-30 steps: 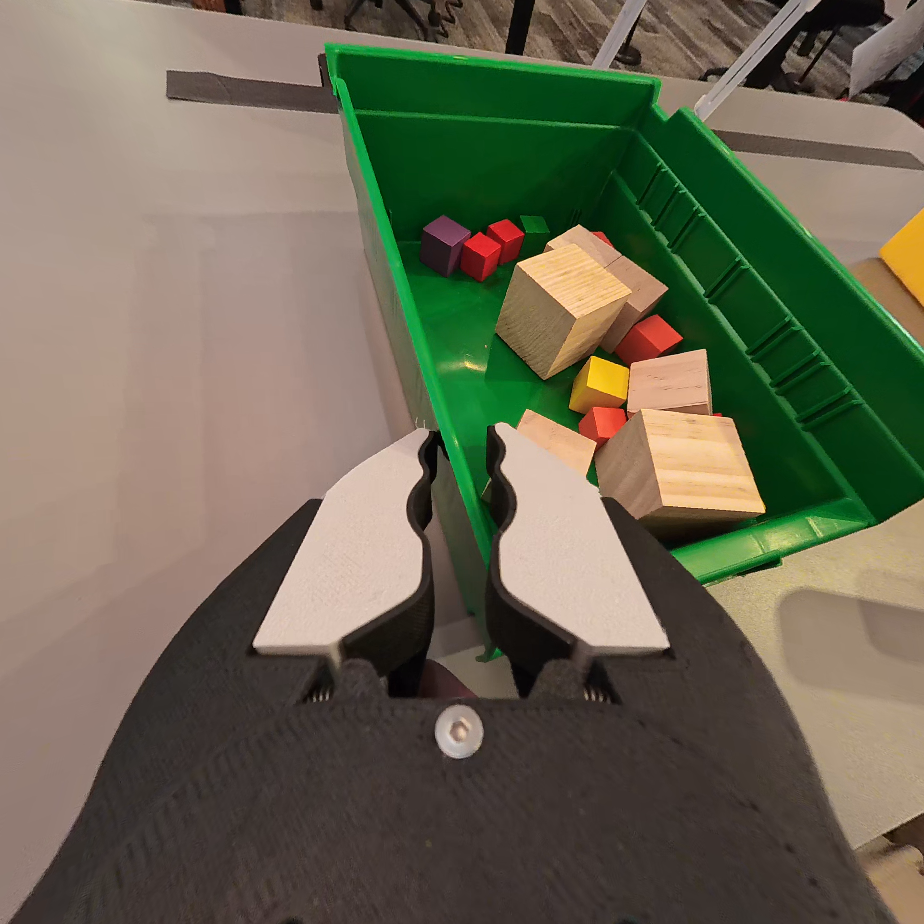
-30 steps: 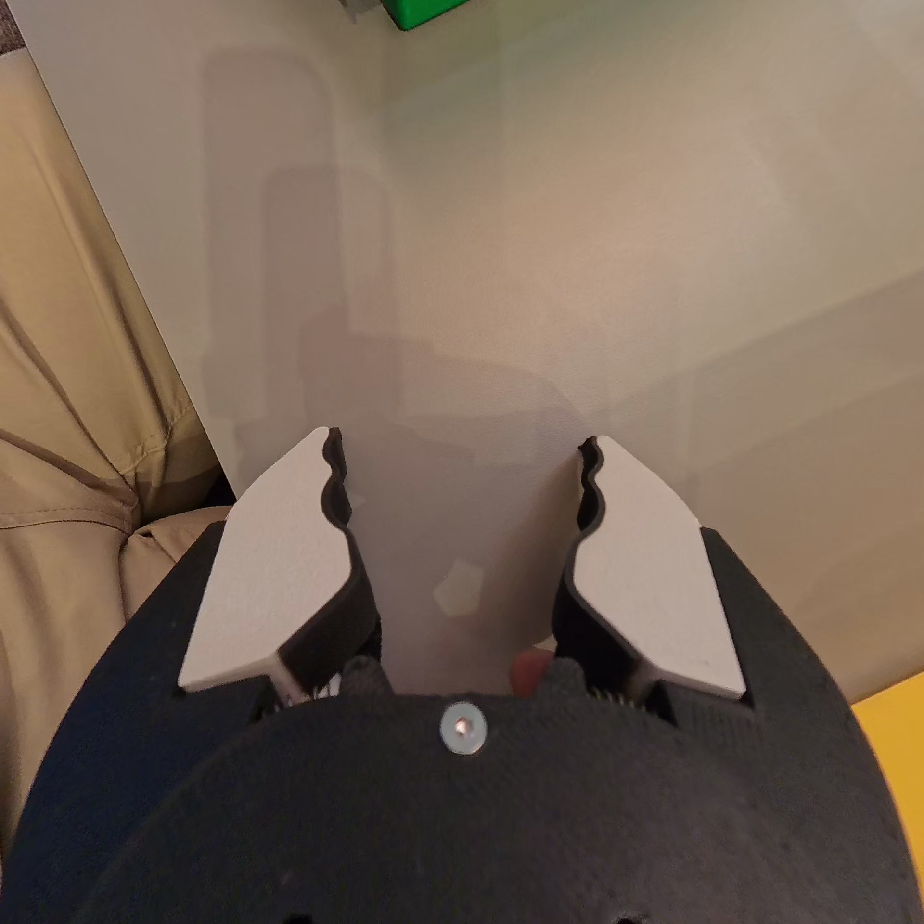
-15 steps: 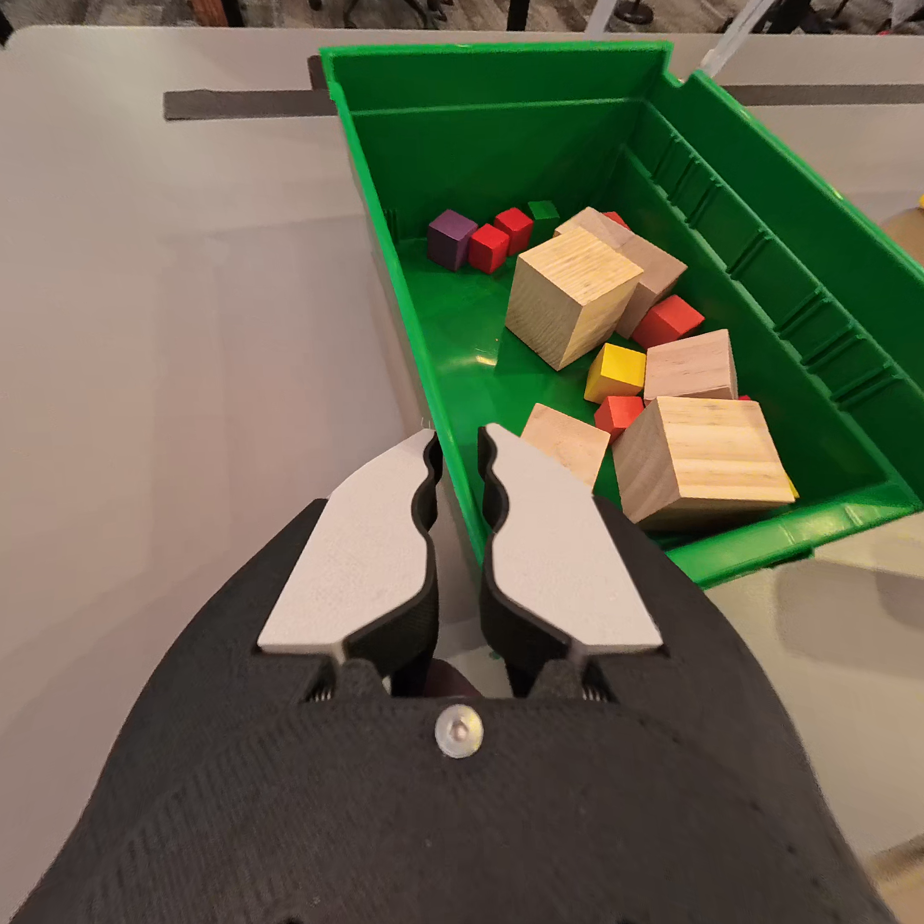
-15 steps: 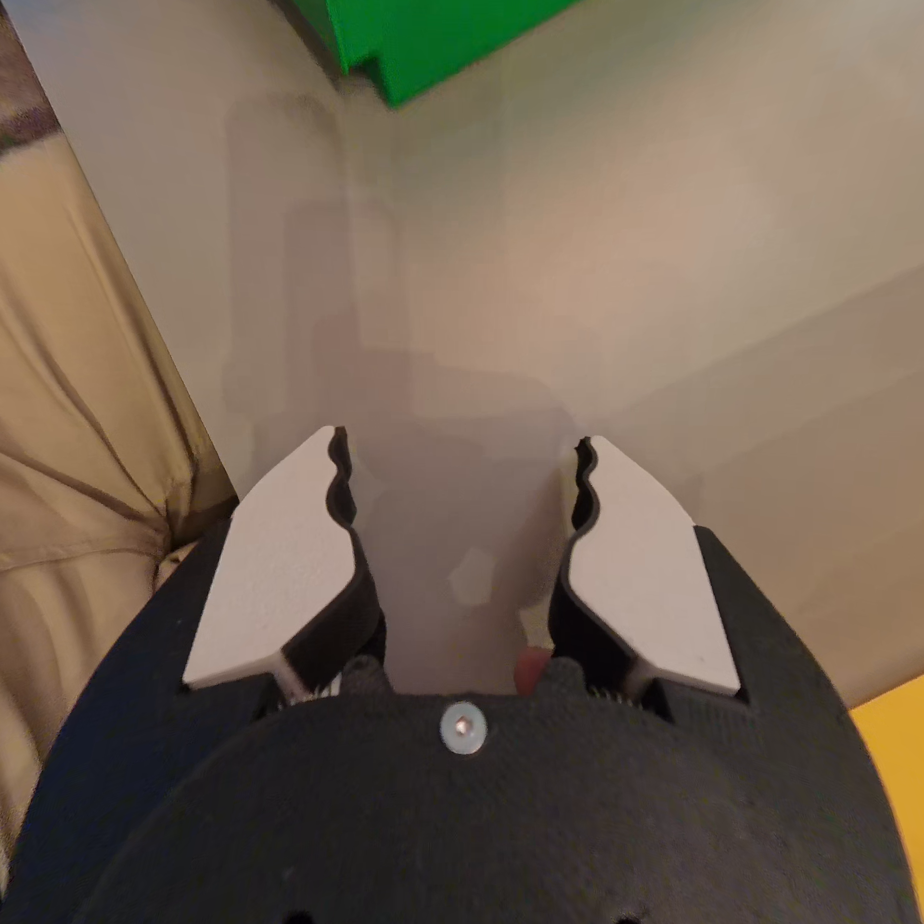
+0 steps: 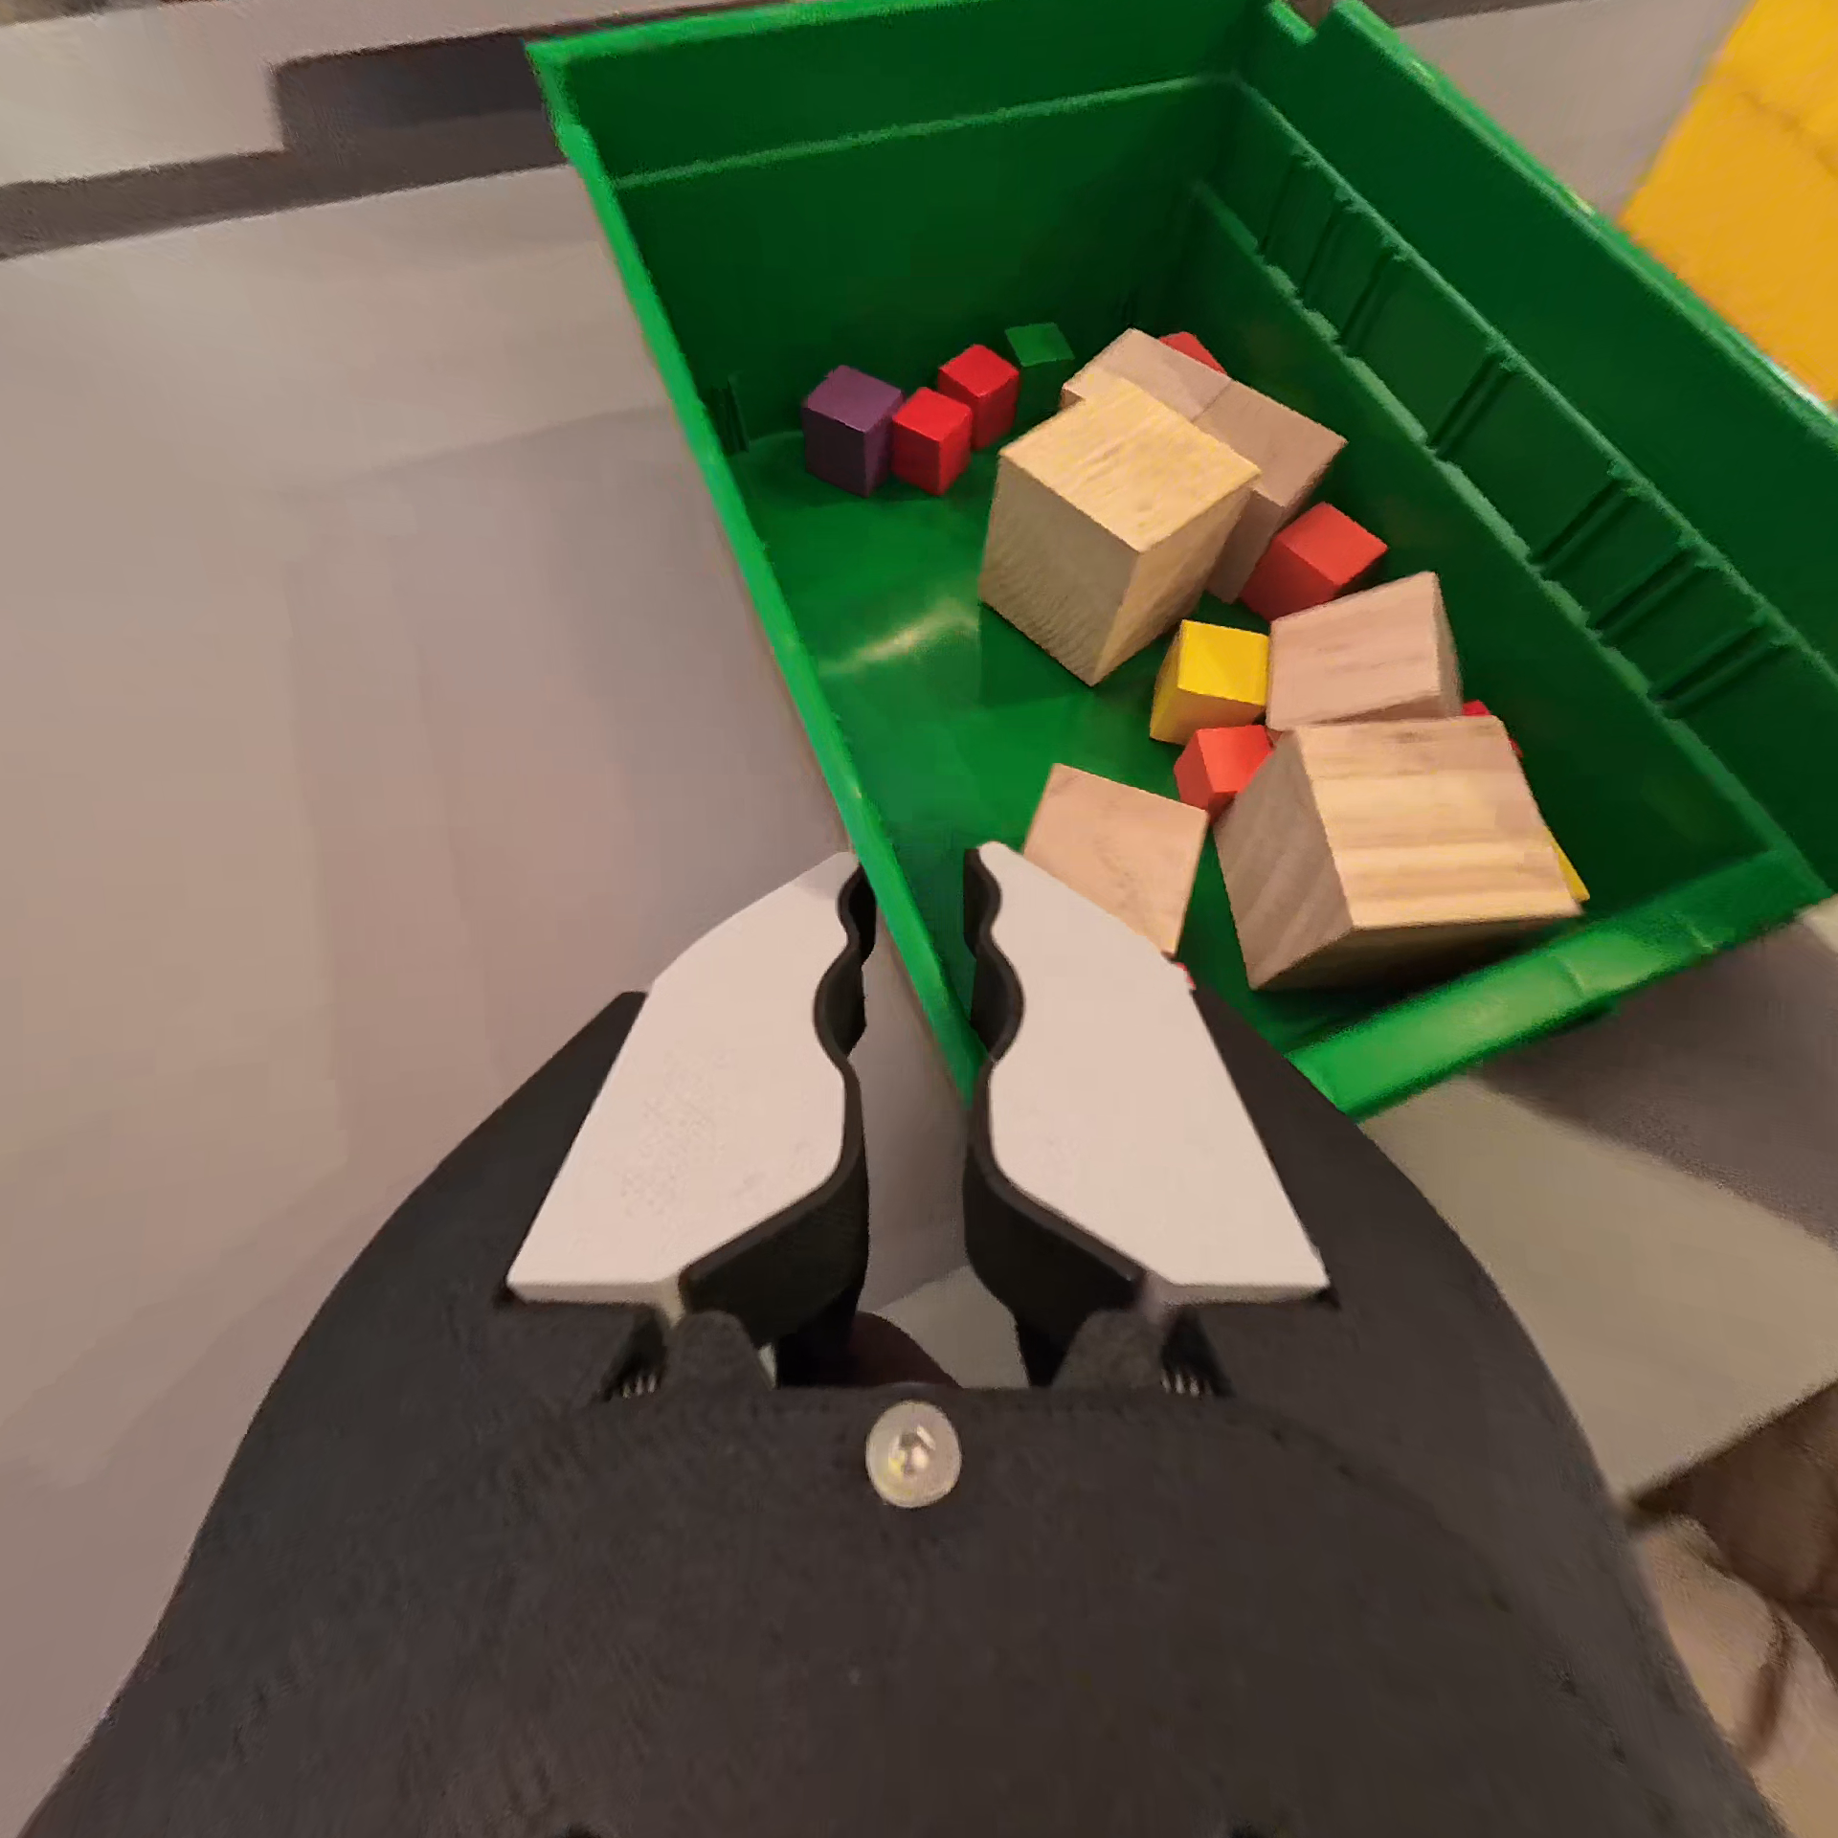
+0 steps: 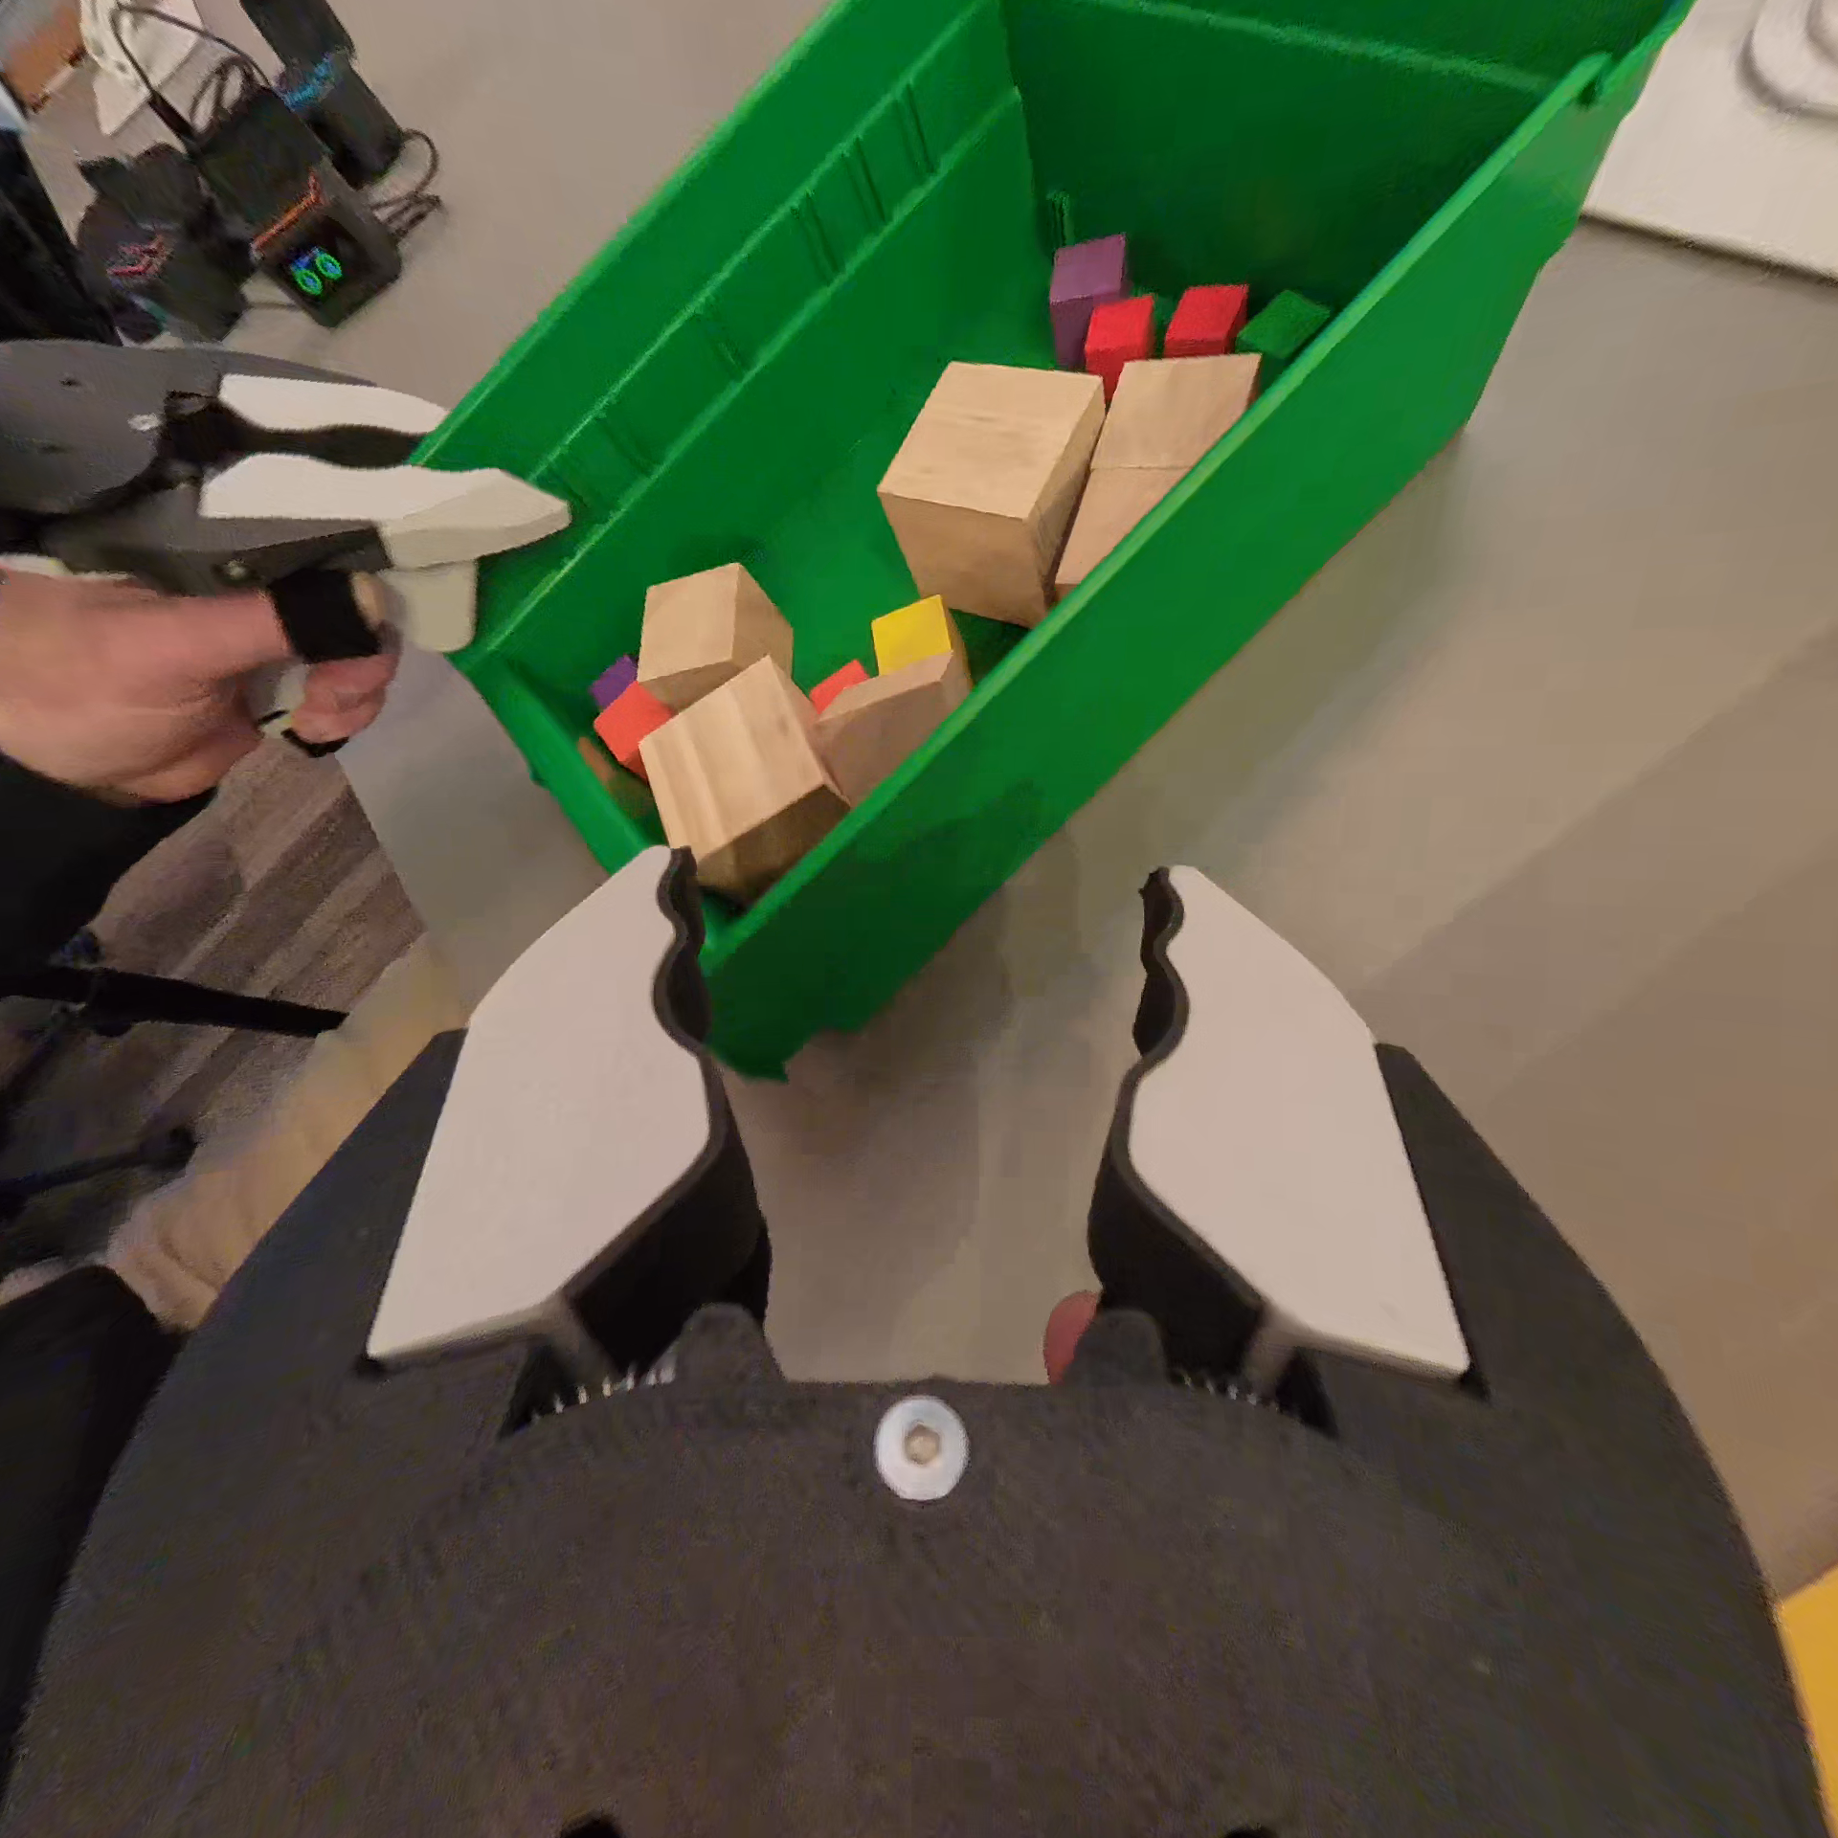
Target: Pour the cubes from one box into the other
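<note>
The left claw (image 5: 917, 880) pinches the near end of the long left wall of a green box (image 5: 1005, 149), one finger outside the wall and one inside, with the green rim running between them. In the right wrist view the same claw (image 6: 487, 467) comes in from the left, gripped by a person's hand (image 6: 149, 676), and the box (image 6: 1243, 557) sits raised at that side, tilted above the grey worktop (image 6: 1492, 796).

Inside the box lie the cubes. A large pale wooden cube (image 5: 1114, 527) stands near the middle, a second large wooden cube (image 5: 1392, 845) rests against the near end wall, and three smaller wooden blocks lie around them. A purple cube (image 5: 850, 438) and two red cubes (image 5: 930, 438) line up toward the far end beside a small green cube (image 5: 1039, 343). A yellow cube (image 5: 1208, 676) lies between the wooden blocks, with further red cubes beside it. Most of the load has gathered at the near end and along the right wall.

The right claw (image 6: 915, 885) is spread wide and holds nothing. It hangs over the worktop just beside the box's near corner, its left finger (image 6: 567, 1094) overlapping that corner in the picture; whether they touch cannot be told.

A yellow box (image 5: 1750, 169) shows at the far right, beyond the green box's right wall. A strip of dark tape (image 5: 398, 80) crosses the worktop (image 5: 298, 597) at the far left. Dark equipment (image 6: 298, 229) with a small lit display stands on the floor beyond the worktop's edge.
</note>
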{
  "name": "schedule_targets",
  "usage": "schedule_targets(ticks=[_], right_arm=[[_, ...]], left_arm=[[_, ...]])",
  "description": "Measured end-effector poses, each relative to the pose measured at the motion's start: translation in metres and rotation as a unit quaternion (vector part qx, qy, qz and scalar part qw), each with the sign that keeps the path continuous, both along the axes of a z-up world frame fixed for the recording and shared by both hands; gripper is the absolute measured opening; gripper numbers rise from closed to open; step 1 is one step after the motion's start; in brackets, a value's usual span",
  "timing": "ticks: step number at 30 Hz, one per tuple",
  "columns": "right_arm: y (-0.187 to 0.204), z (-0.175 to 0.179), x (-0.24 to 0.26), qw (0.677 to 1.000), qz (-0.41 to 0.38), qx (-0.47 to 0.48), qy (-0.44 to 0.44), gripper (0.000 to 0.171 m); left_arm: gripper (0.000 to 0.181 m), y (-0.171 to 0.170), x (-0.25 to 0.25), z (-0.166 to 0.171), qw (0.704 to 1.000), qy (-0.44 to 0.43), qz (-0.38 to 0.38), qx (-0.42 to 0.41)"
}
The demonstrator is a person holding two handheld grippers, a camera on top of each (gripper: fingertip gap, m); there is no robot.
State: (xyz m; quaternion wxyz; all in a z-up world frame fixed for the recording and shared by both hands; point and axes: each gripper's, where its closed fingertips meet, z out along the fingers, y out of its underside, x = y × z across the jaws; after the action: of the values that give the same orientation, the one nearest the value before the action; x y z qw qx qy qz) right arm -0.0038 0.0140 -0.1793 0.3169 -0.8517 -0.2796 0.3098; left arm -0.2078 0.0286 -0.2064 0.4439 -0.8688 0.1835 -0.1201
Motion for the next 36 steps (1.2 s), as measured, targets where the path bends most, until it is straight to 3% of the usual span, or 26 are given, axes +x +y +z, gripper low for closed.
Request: schedule_targets(ticks=[5, 7, 9, 13, 18, 21, 27, 30, 36], right_arm=[[0.011, -0.017, 0.0, 0.999, 0.004, -0.038, -0.036, 0.074], [0.014, -0.02, 0.002, 0.998, 0.006, -0.048, -0.044, 0.063], [0.015, -0.023, 0.001, 0.997, 0.017, -0.059, -0.051, 0.055], [0.024, -0.02, -0.002, 0.996, 0.02, -0.061, -0.062, 0.049], [0.037, -0.026, -0.006, 0.991, 0.029, -0.093, -0.09, 0.049], [0.046, -0.027, -0.011, 0.988, 0.04, -0.115, -0.098, 0.037], [0.062, -0.029, -0.01, 0.983, 0.045, -0.139, -0.115, 0.022], [0.064, -0.03, -0.006, 0.985, 0.039, -0.123, -0.111, 0.018], [0.057, -0.029, 0.004, 0.99, 0.027, -0.112, -0.081, 0.015]], left_arm=[[0.043, -0.02, 0.037, 0.014, 0.99, -0.091, -0.096, -0.048], [0.05, -0.017, 0.036, 0.027, 0.986, -0.12, -0.104, -0.051], [0.054, -0.007, 0.033, 0.039, 0.986, -0.129, -0.095, -0.043], [0.067, 0.015, 0.031, 0.024, 0.989, -0.082, -0.085, -0.093], [0.042, 0.049, 0.03, 0.009, 0.988, -0.033, -0.071, -0.131], [0.032, 0.064, 0.025, 0.001, 0.987, 0.031, -0.068, -0.139], [0.016, 0.085, 0.02, -0.004, 0.986, 0.066, -0.05, -0.147], [0.006, 0.09, 0.02, 0.006, 0.991, 0.072, -0.028, -0.113], [0.006, 0.087, 0.03, 0.018, 0.991, 0.08, -0.036, -0.099]])
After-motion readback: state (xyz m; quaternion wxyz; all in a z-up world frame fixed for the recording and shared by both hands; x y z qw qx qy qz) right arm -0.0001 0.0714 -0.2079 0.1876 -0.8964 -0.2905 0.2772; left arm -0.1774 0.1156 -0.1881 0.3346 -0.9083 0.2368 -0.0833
